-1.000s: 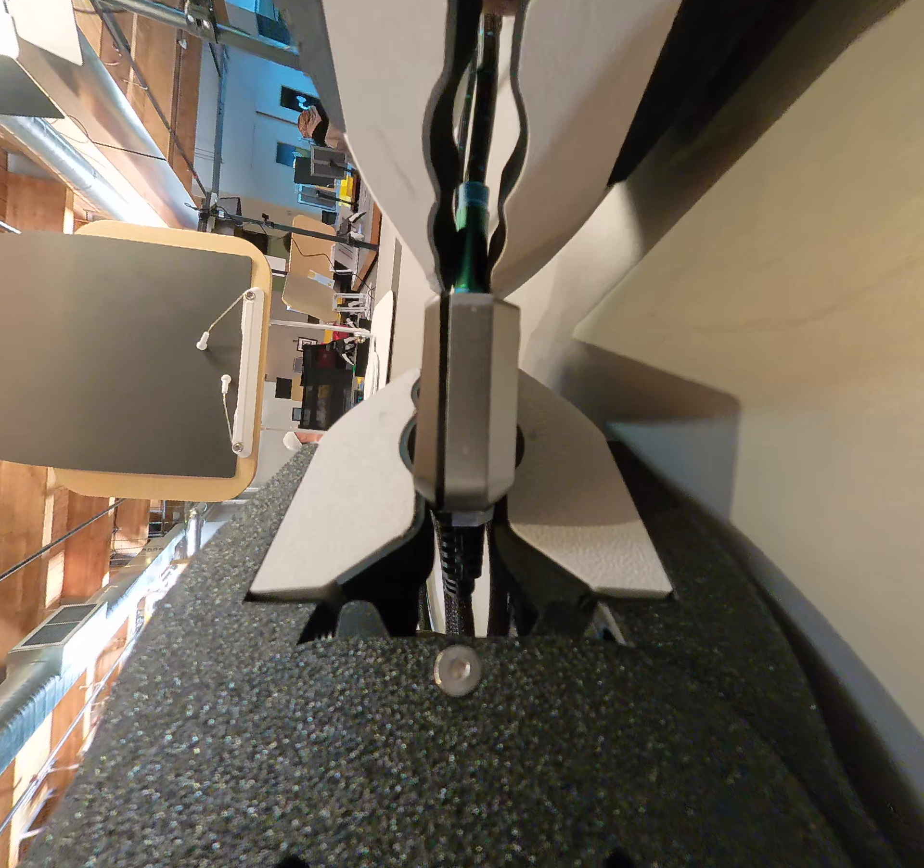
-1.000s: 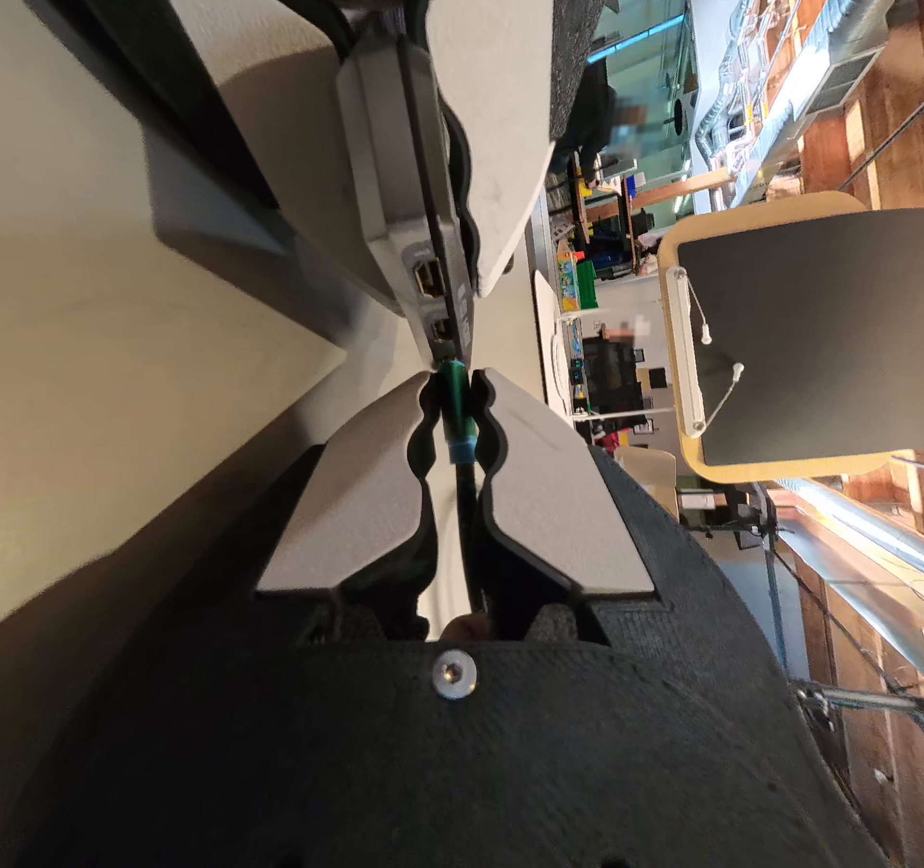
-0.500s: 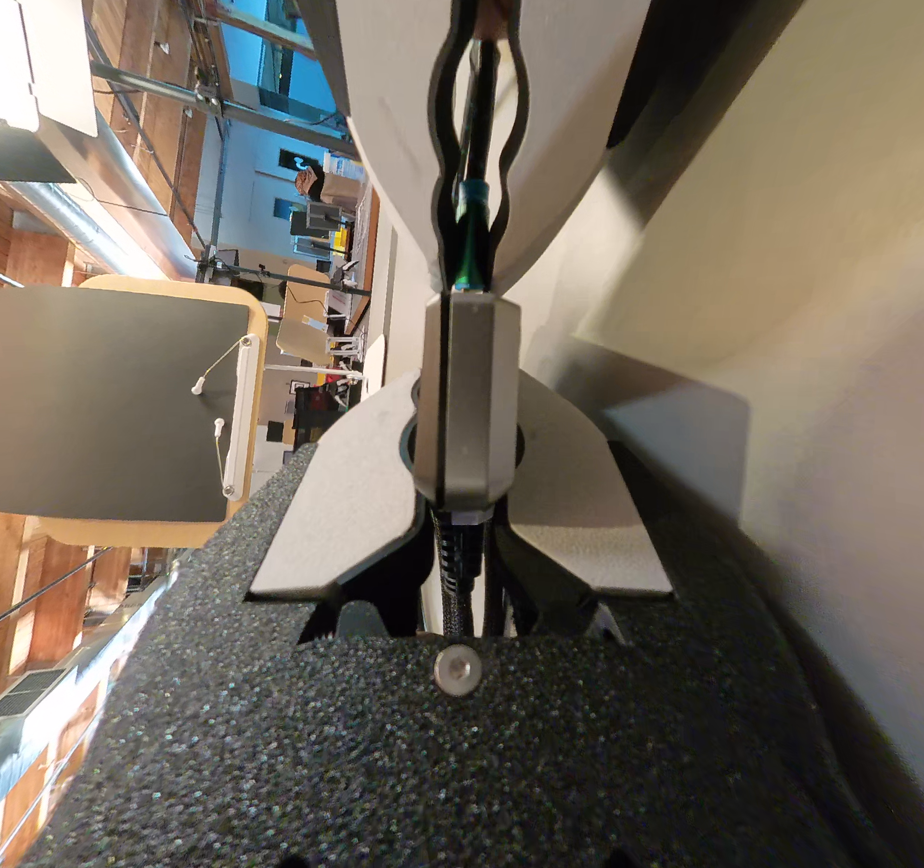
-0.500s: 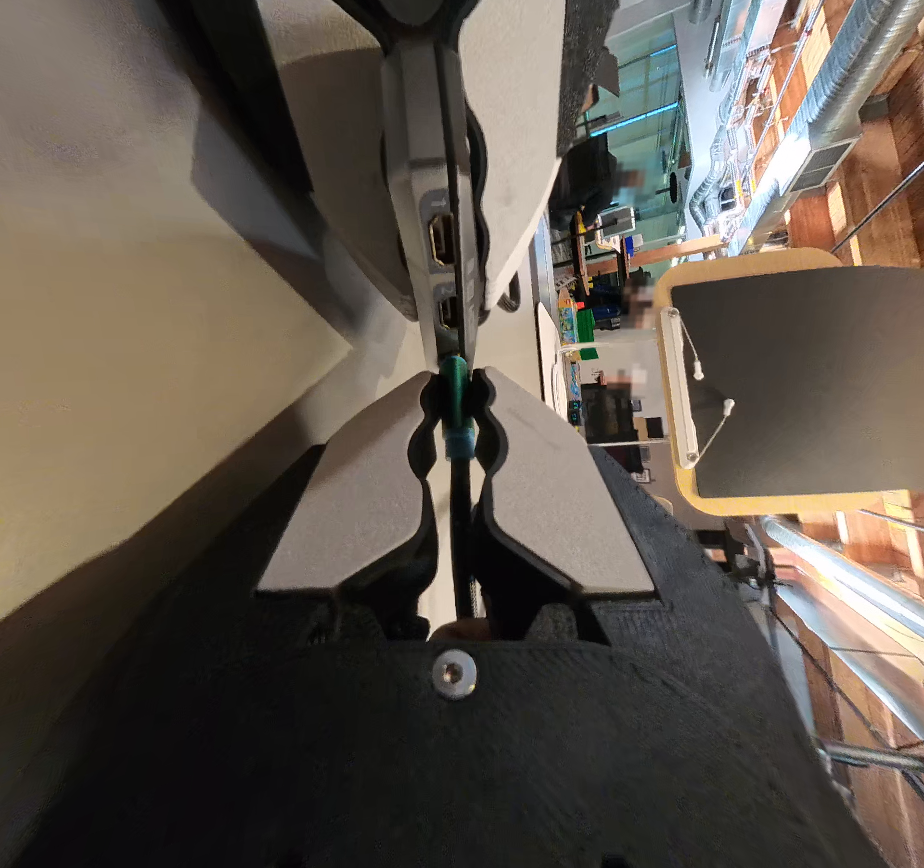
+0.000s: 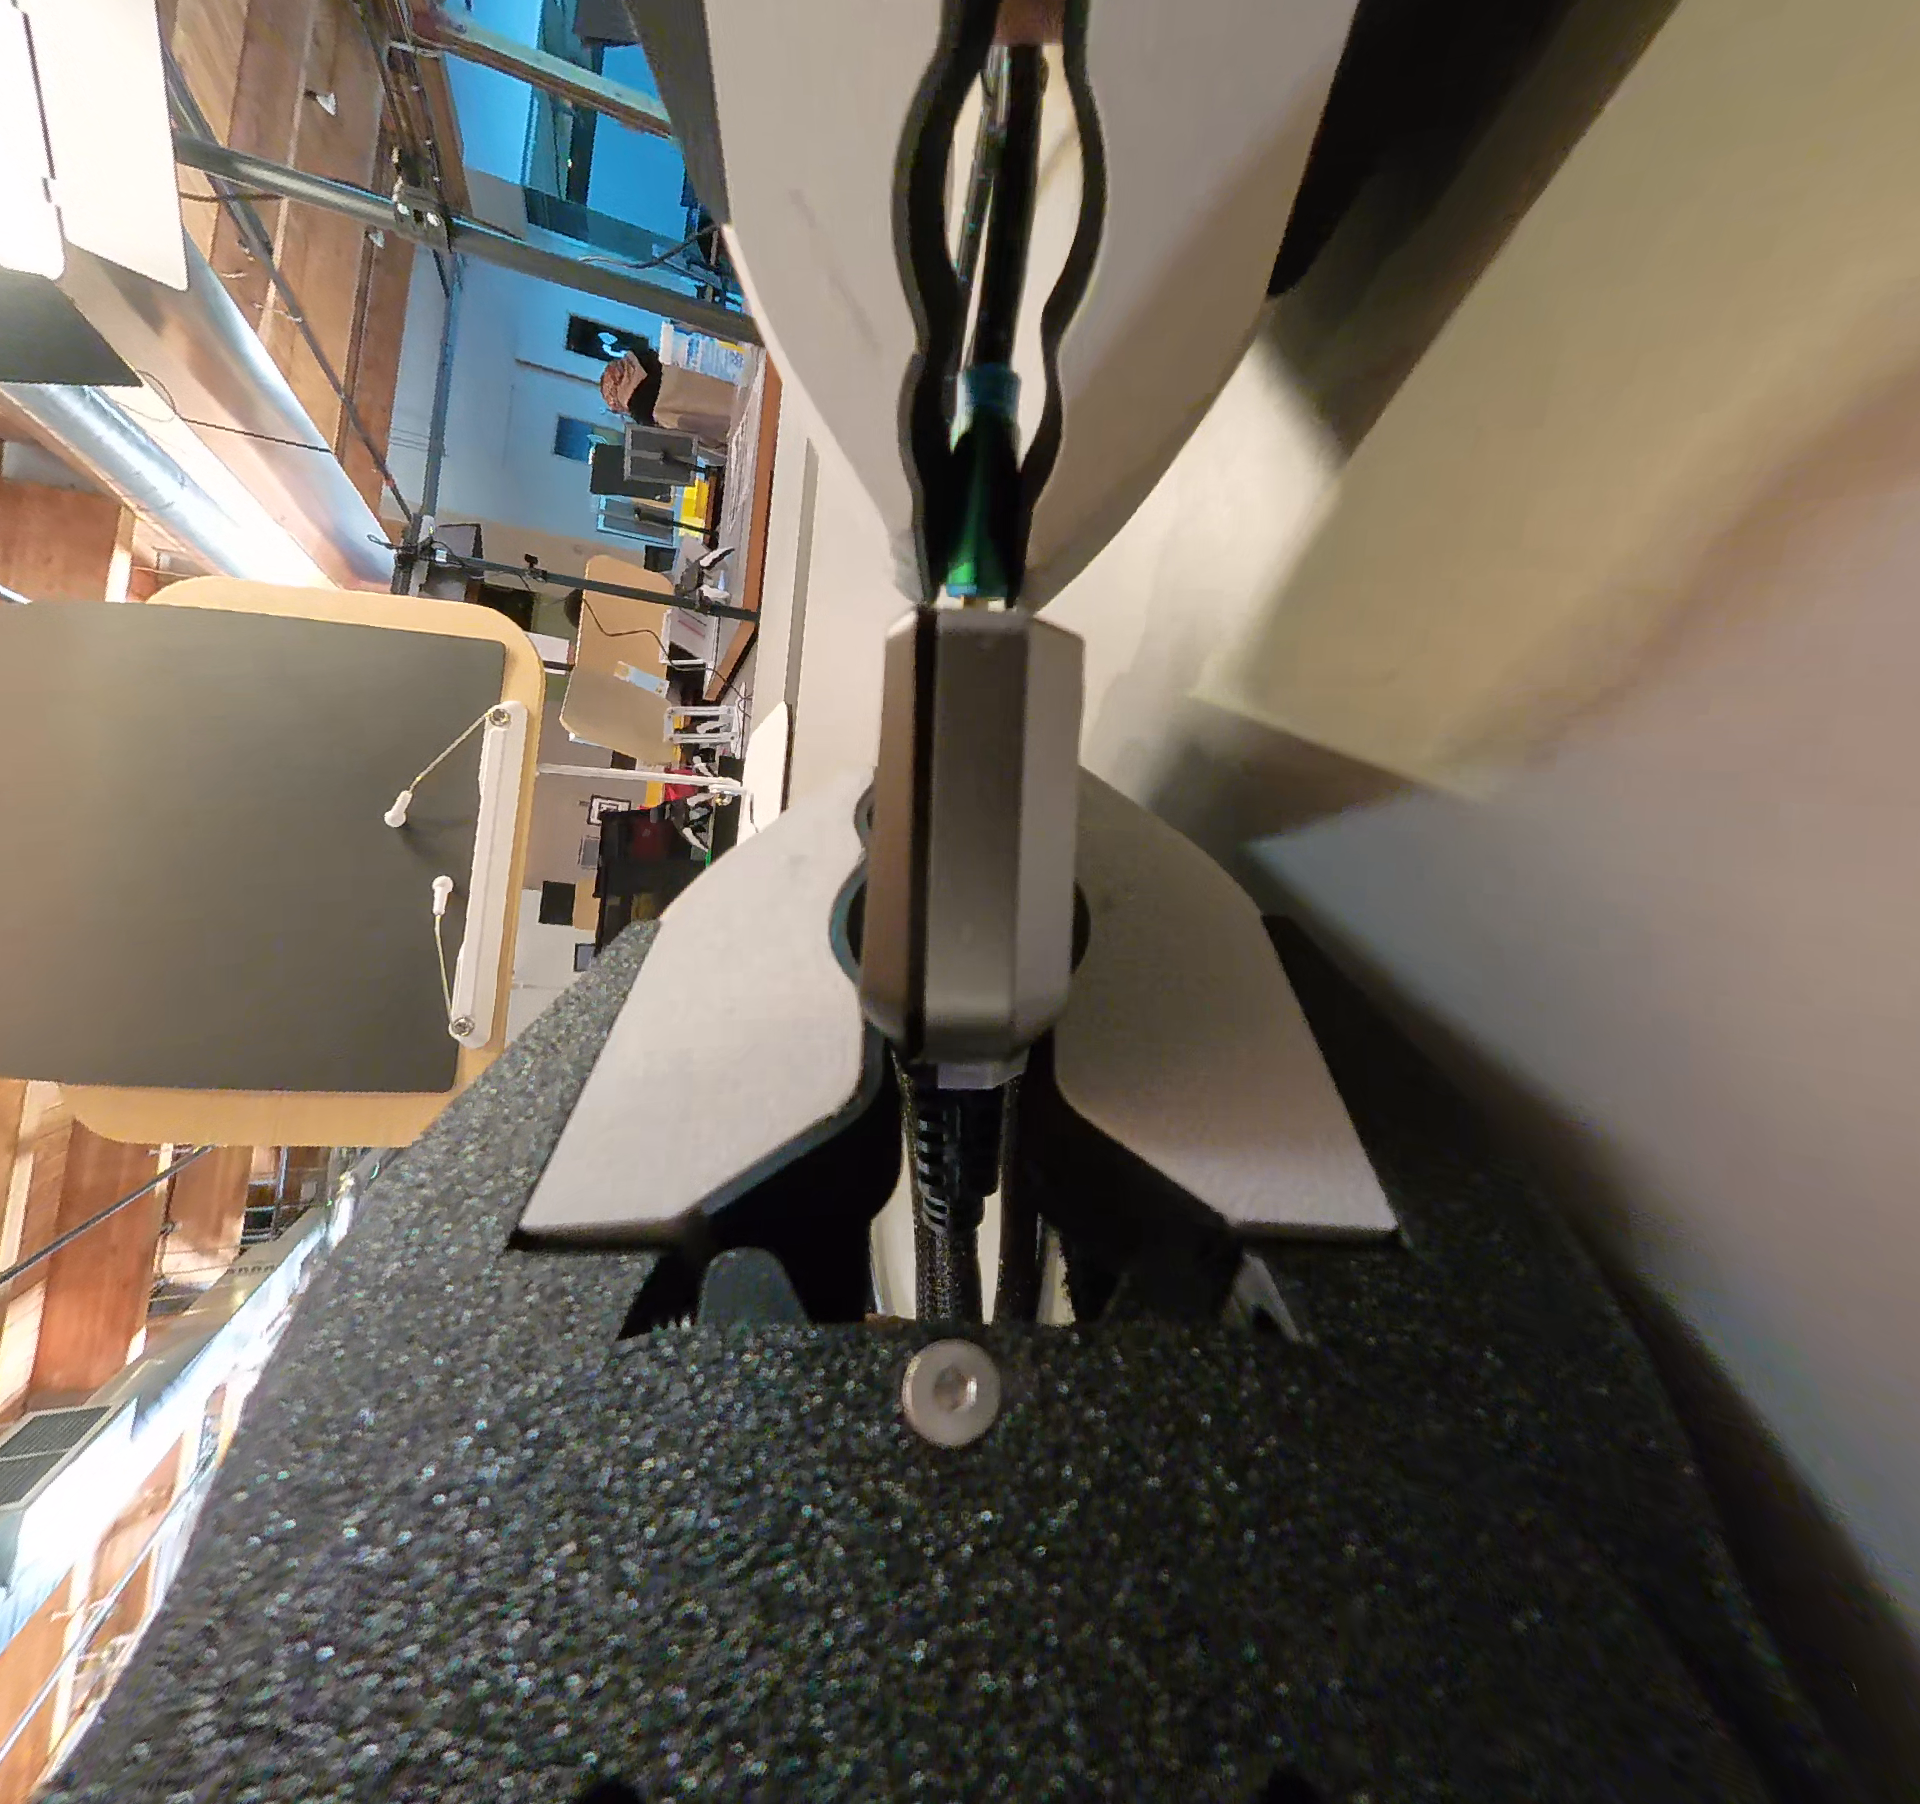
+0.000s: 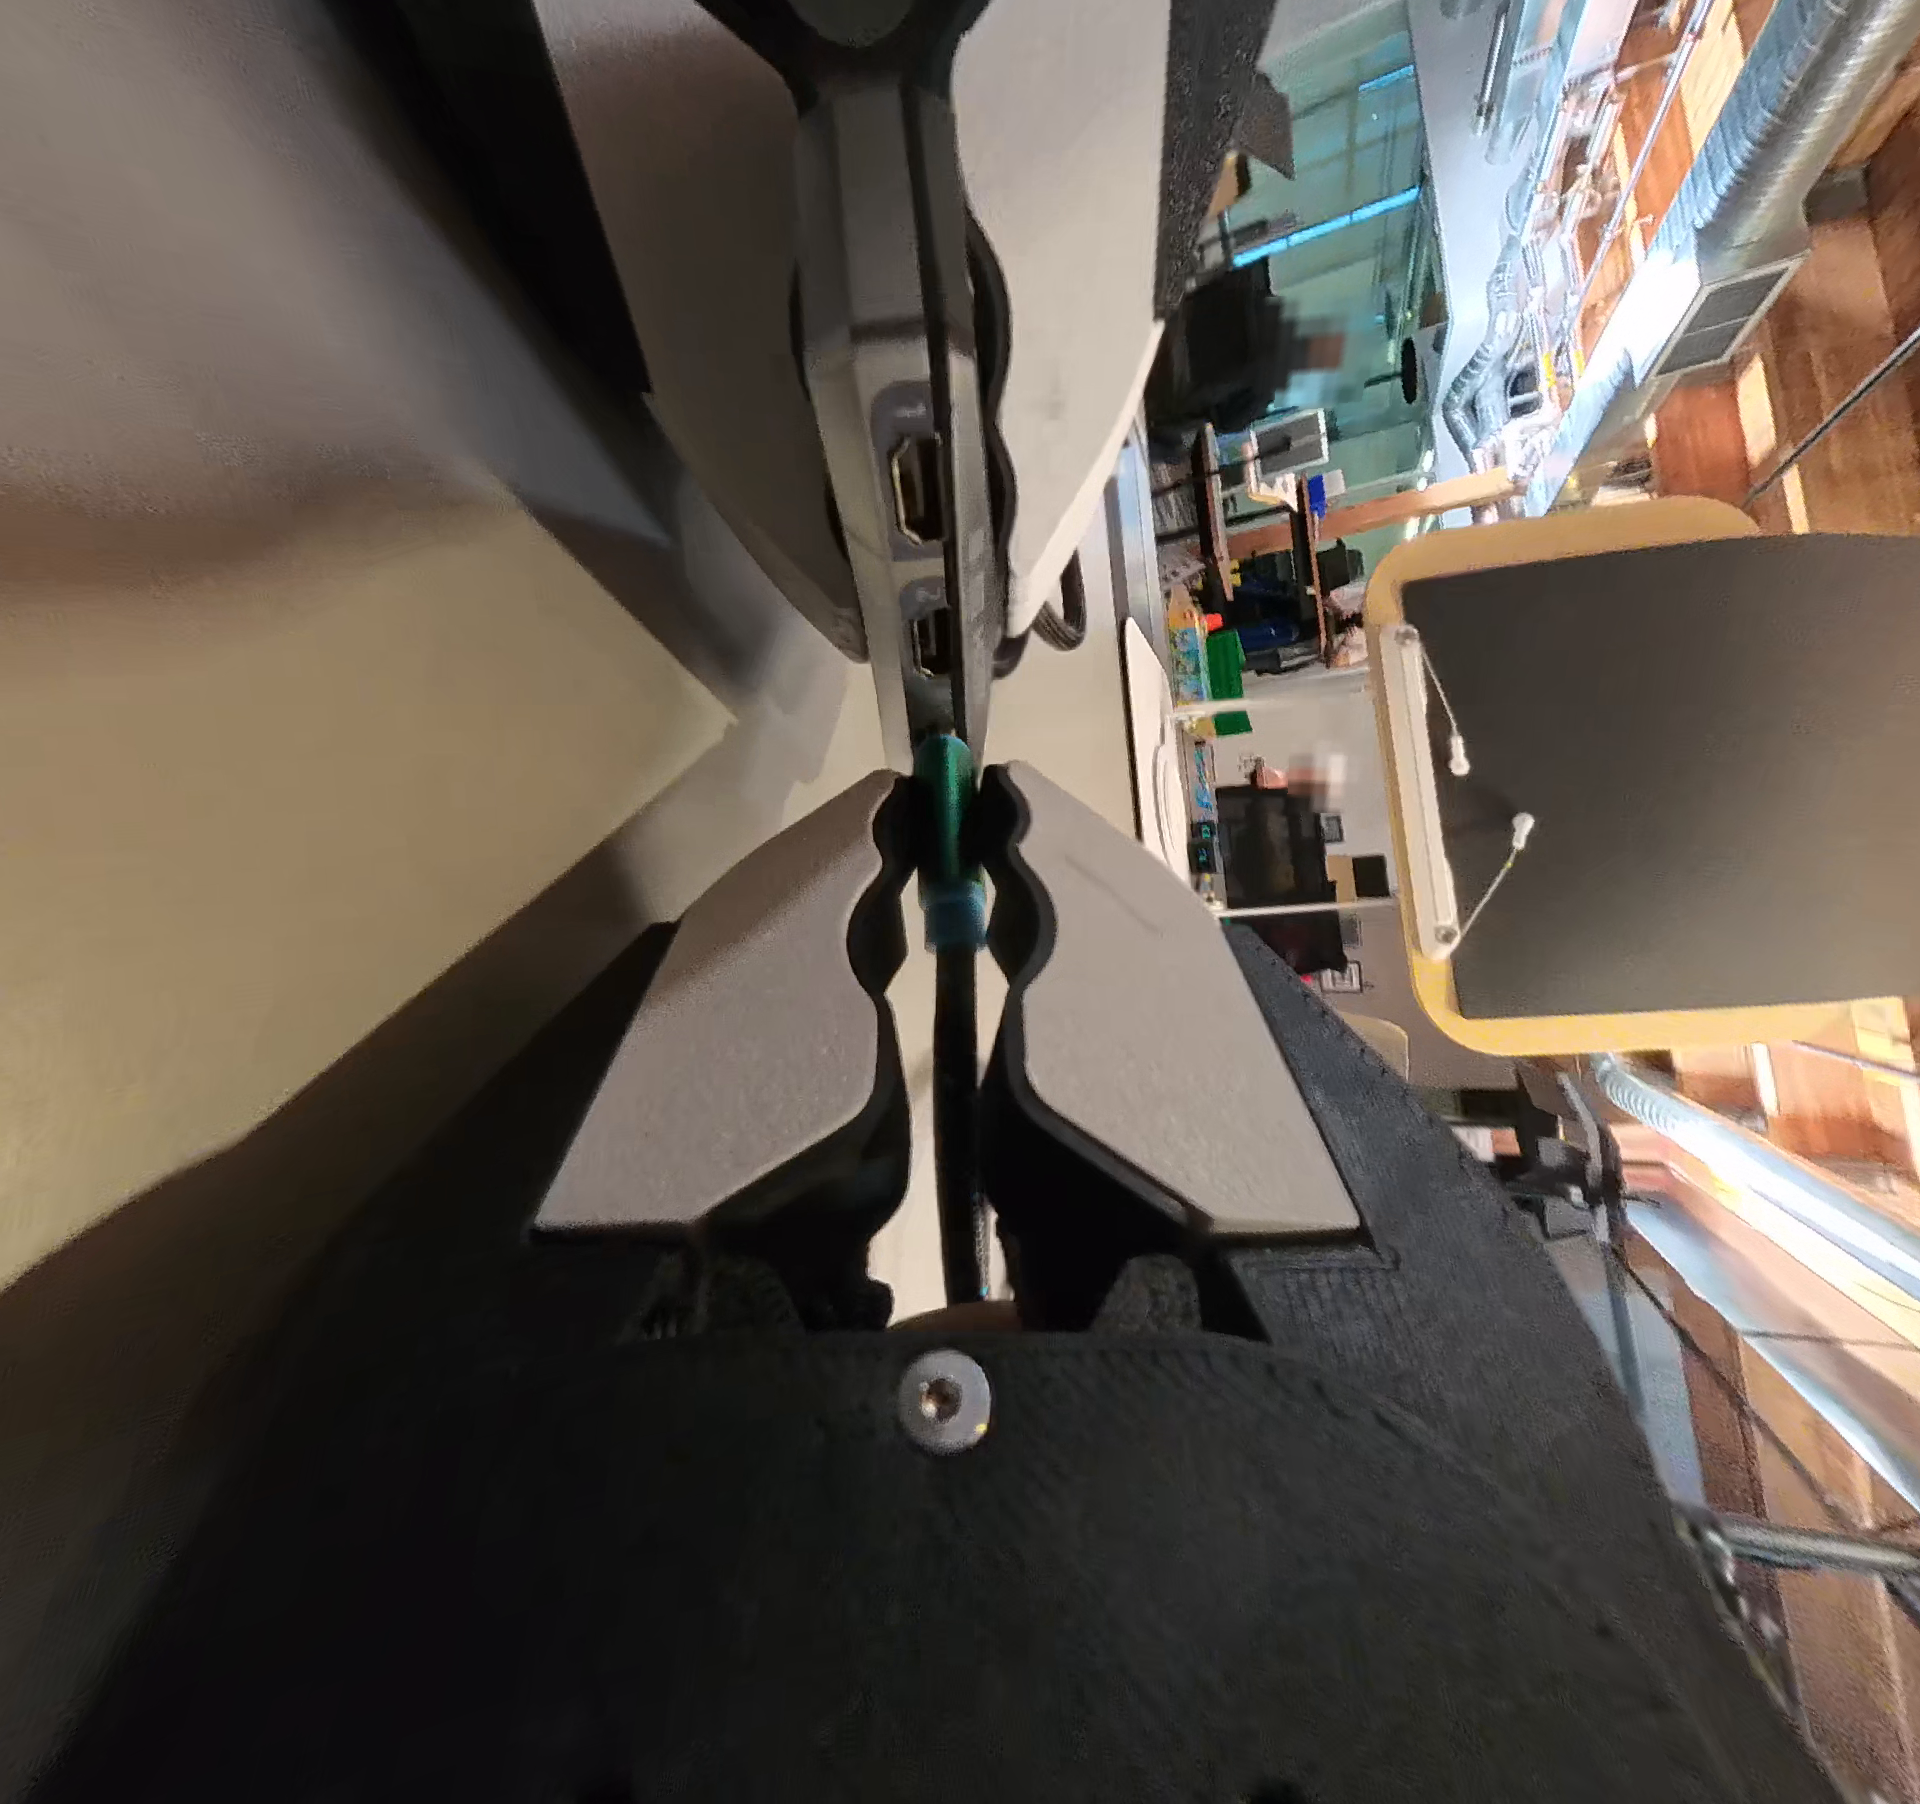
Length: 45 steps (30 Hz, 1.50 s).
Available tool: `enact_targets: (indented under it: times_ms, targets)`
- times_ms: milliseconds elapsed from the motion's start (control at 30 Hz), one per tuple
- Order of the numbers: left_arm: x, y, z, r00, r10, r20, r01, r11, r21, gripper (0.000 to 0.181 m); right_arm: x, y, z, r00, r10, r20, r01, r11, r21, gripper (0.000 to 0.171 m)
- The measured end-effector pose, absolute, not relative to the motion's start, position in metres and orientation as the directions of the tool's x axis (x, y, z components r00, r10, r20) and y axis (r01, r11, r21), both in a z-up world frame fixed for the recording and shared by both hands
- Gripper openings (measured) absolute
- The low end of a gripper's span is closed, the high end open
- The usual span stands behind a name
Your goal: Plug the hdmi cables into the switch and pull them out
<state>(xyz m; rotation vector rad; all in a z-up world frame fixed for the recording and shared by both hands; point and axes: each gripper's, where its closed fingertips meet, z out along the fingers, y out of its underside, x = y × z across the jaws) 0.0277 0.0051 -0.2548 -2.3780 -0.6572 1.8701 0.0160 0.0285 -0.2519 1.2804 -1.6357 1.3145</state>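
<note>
My left gripper (image 5: 971, 819) is shut on the grey switch (image 5: 987, 767), which it holds edge-on. The switch's braided cable (image 5: 940, 1183) runs back between the fingers. My right gripper (image 6: 945, 798) is shut on the green HDMI plug (image 6: 943, 819), whose black cable (image 6: 956, 1079) trails back. The plug's tip sits at the end port of the switch (image 6: 883, 300), and two open ports (image 6: 914, 497) show beside it. In the left wrist view the right gripper (image 5: 977, 580) faces me with the plug (image 5: 977, 518), and a thin metal sliver shows at the switch's edge.
A pale table top (image 5: 1610, 611) lies along one side of both grippers and shows in the right wrist view too (image 6: 260, 715). A black panel with a wooden rim (image 6: 1662, 767) and workshop benches stand in the background. The grippers are tip to tip, or close to it.
Both grippers keep their hold. The switch's port face has turned more toward the right camera. The plug looks drawn back by a sliver from the switch.
</note>
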Motion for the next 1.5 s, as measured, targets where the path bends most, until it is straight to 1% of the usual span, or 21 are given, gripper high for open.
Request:
enact_targets:
  times_ms: [100,133,167,200,233,267,300,333,433,600,733,800,900,1033,1133,1200,1300,1433,1500]
  targets:
    - [0.028,0.008,-0.255,0.185,0.352,-0.918,0.292,-0.911,-0.290,0.025,0.016,0.032,-0.252,-0.290,-0.279,0.915,-0.953,0.002,-0.302,0.014]
    - [0.028,0.009,-0.255,0.187,0.355,-0.916,0.289,-0.911,-0.294,0.018,0.016,0.032,-0.252,-0.290,-0.279,0.916,-0.954,0.003,-0.301,0.014]
    - [0.028,0.009,-0.255,0.186,0.355,-0.916,0.293,-0.910,-0.293,0.019,0.015,0.033,-0.252,-0.287,-0.275,0.917,-0.955,0.008,-0.297,0.013]
    - [0.030,-0.003,-0.254,0.155,0.359,-0.920,0.357,-0.889,-0.287,0.024,0.003,0.034,-0.253,-0.283,-0.266,0.921,-0.959,0.052,-0.280,0.013]
    - [0.037,-0.028,-0.256,0.142,0.401,-0.905,0.433,-0.847,-0.307,0.023,-0.019,0.036,-0.256,-0.300,-0.259,0.918,-0.953,0.110,-0.281,0.013]
    - [0.045,-0.048,-0.257,0.123,0.466,-0.876,0.460,-0.809,-0.366,0.023,-0.041,0.041,-0.255,-0.341,-0.245,0.908,-0.938,0.155,-0.310,0.012]
    - [0.050,-0.060,-0.252,0.092,0.466,-0.880,0.475,-0.797,-0.373,0.023,-0.055,0.046,-0.252,-0.370,-0.230,0.900,-0.926,0.168,-0.338,0.012]
    - [0.048,-0.057,-0.249,0.083,0.450,-0.889,0.456,-0.811,-0.368,0.023,-0.060,0.049,-0.250,-0.370,-0.216,0.904,-0.926,0.168,-0.338,0.012]
    - [0.036,-0.039,-0.256,0.144,0.438,-0.887,0.426,-0.837,-0.344,0.023,-0.049,0.050,-0.249,-0.350,-0.223,0.910,-0.935,0.134,-0.328,0.012]
    - [0.038,-0.050,-0.257,0.129,0.516,-0.847,0.449,-0.792,-0.414,0.023,-0.047,0.053,-0.246,-0.319,-0.216,0.923,-0.947,0.106,-0.303,0.012]
    - [0.039,-0.049,-0.257,0.132,0.502,-0.854,0.442,-0.802,-0.403,0.023,-0.044,0.056,-0.235,-0.286,-0.177,0.942,-0.958,0.093,-0.273,0.012]
    - [0.039,-0.048,-0.257,0.134,0.505,-0.853,0.439,-0.802,-0.406,0.023,-0.044,0.058,-0.223,-0.266,-0.143,0.953,-0.963,0.089,-0.255,0.012]
    - [0.040,-0.047,-0.257,0.136,0.501,-0.854,0.436,-0.805,-0.403,0.023,-0.048,0.063,-0.190,-0.264,-0.068,0.962,-0.961,0.097,-0.257,0.012]
    - [0.043,-0.045,-0.256,0.144,0.492,-0.859,0.433,-0.812,-0.392,0.023,-0.065,0.081,-0.124,-0.204,0.062,0.977,-0.968,0.136,-0.211,0.012]
    - [0.045,-0.043,-0.254,0.143,0.490,-0.860,0.428,-0.814,-0.392,0.023,-0.096,0.103,-0.075,-0.151,0.140,0.978,-0.957,0.227,-0.180,0.012]
    - [0.047,-0.042,-0.251,0.137,0.497,-0.857,0.426,-0.811,-0.402,0.023,-0.125,0.122,-0.056,-0.162,0.167,0.972,-0.927,0.312,-0.209,0.012]
    - [0.048,-0.040,-0.246,0.127,0.511,-0.850,0.420,-0.804,-0.421,0.023,-0.182,0.148,-0.057,-0.270,0.181,0.946,-0.833,0.448,-0.324,0.012]
    - [0.048,-0.034,-0.245,0.129,0.532,-0.837,0.408,-0.798,-0.444,0.023,-0.258,0.179,-0.104,-0.532,0.218,0.819,-0.582,0.608,-0.540,0.013]
    - [0.048,-0.033,-0.245,0.131,0.535,-0.835,0.409,-0.796,-0.446,0.023,-0.273,0.189,-0.120,-0.621,0.251,0.743,-0.473,0.636,-0.610,0.019]
